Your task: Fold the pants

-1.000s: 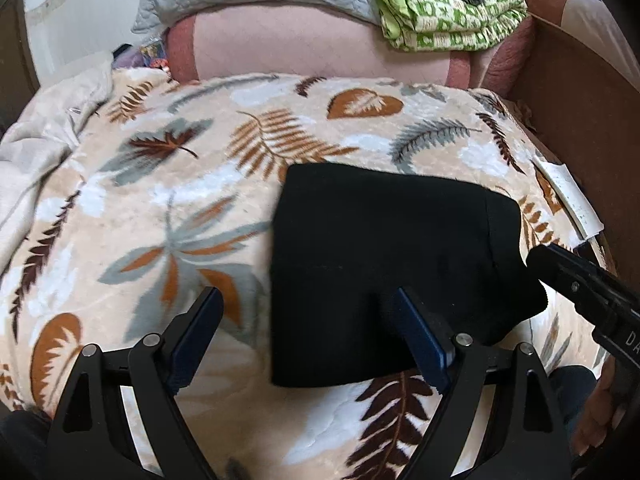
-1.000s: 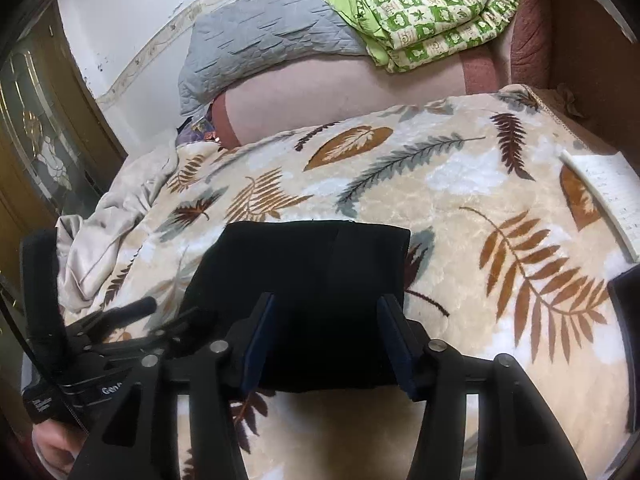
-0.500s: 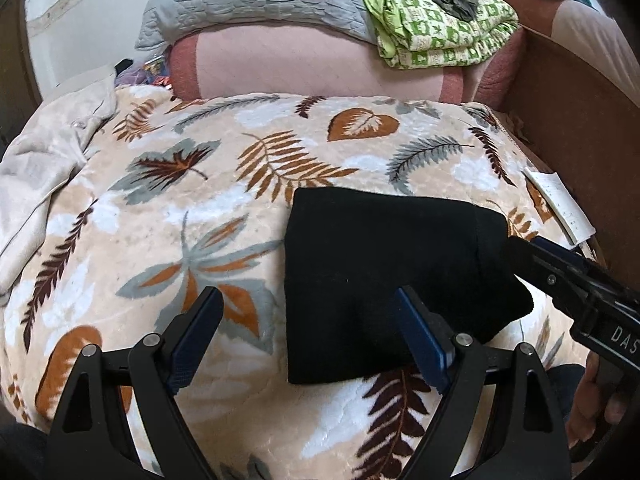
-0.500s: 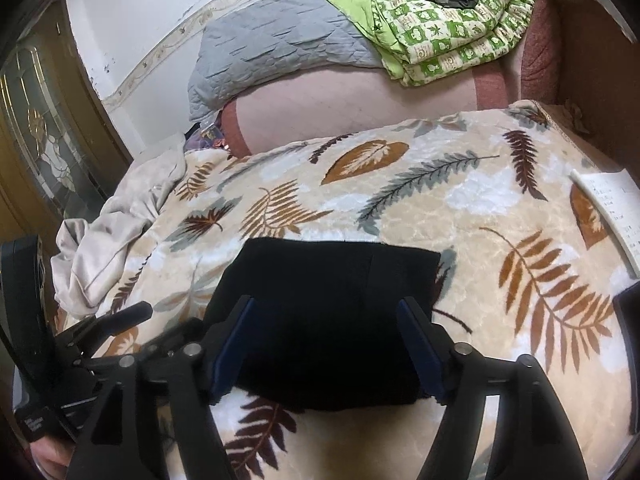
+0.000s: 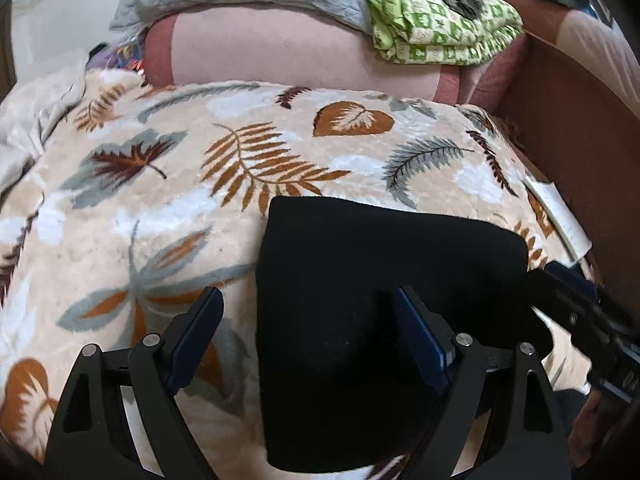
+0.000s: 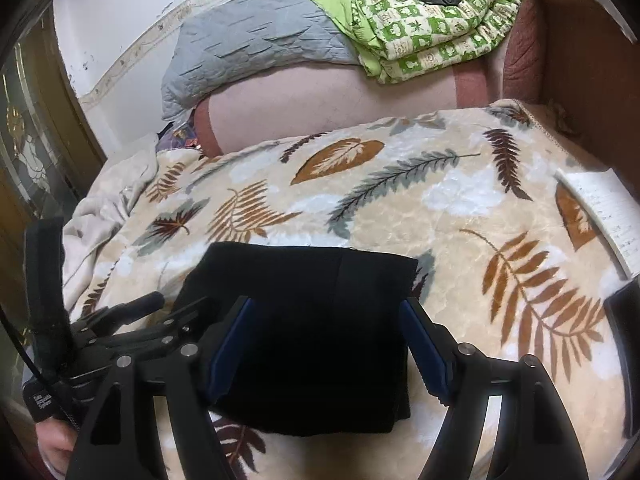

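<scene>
**A:** On the near half of the bed, close to its front edge, the pants lie as a compact black folded block, flat on the leaf-print blanket. Where do the tongs stand relative to it?

**B:** Both sit at the block's near edge, pointing down and forward over it. The left tongs straddle the block's left edge: one finger over the blanket, the other over the black cloth. The right tongs are centred over the block's right part, a blue pad near each side of it.

**A:** State of the tongs?

**B:** Left: apart, nothing between the pads pressed. Right: apart also, having just been opening; the cloth lies beneath the gap, not clamped.

**A:** Long axis?

**B:** It appears to run left to right across the bed, parallel to the front edge. Each hand is near its own end; neither is clearly nearer.

**A:** What does the coming move turn on?

**B:** In my judgement, on whether a further fold is wanted: if so, one side edge must be carried across that long axis.

**A:** Containers?

**B:** None visible. Stacked bedding, including a green patterned quilt, lies along the bed's far edge, well apart from the pants.
</scene>
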Available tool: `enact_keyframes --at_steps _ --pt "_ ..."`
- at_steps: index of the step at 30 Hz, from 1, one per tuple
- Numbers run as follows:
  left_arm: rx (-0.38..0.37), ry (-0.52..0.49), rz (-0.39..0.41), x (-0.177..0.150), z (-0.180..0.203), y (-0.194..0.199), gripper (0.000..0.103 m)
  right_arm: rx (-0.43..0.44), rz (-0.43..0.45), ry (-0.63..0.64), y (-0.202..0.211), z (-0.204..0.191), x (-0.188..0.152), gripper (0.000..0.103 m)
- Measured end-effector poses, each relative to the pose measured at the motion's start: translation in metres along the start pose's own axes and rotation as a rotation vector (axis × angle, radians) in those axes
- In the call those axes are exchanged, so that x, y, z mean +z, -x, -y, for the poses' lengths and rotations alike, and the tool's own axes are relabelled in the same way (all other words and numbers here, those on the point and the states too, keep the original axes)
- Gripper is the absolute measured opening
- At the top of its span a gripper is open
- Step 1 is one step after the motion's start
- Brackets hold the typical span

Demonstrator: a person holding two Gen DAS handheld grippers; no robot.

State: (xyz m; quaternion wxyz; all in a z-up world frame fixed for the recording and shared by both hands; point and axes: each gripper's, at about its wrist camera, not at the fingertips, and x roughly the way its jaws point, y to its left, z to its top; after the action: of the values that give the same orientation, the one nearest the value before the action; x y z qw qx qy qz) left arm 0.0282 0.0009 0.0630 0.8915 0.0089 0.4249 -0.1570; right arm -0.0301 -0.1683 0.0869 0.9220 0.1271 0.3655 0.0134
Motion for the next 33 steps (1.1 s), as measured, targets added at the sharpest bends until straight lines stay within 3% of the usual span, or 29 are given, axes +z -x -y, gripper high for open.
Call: enact_keyframes --at_steps 4,16,24,26,33 --pt "0.01 -0.024 0.015 0.0 -0.005 0.004 0.087 0.001 -0.026 -0.006 -0.009 0.002 0.0 0.076" --pt "-0.038 0.074 -0.049 -0.002 -0.025 -0.01 0.089 0.017 -0.092 -0.051 -0.031 0.026 -0.006 0.081" --pt "-0.047 0.081 -0.058 -0.003 -0.023 -0.019 0.097 0.019 -0.113 -0.075 -0.041 0.036 -0.011 0.083" --pt "-0.05 0.091 -0.065 -0.003 -0.025 -0.023 0.103 0.03 -0.115 -0.088 -0.043 0.04 -0.012 0.084" --pt "-0.146 0.217 -0.13 -0.005 -0.043 -0.037 0.103 0.12 -0.135 -0.126 -0.054 0.049 -0.012 0.084"
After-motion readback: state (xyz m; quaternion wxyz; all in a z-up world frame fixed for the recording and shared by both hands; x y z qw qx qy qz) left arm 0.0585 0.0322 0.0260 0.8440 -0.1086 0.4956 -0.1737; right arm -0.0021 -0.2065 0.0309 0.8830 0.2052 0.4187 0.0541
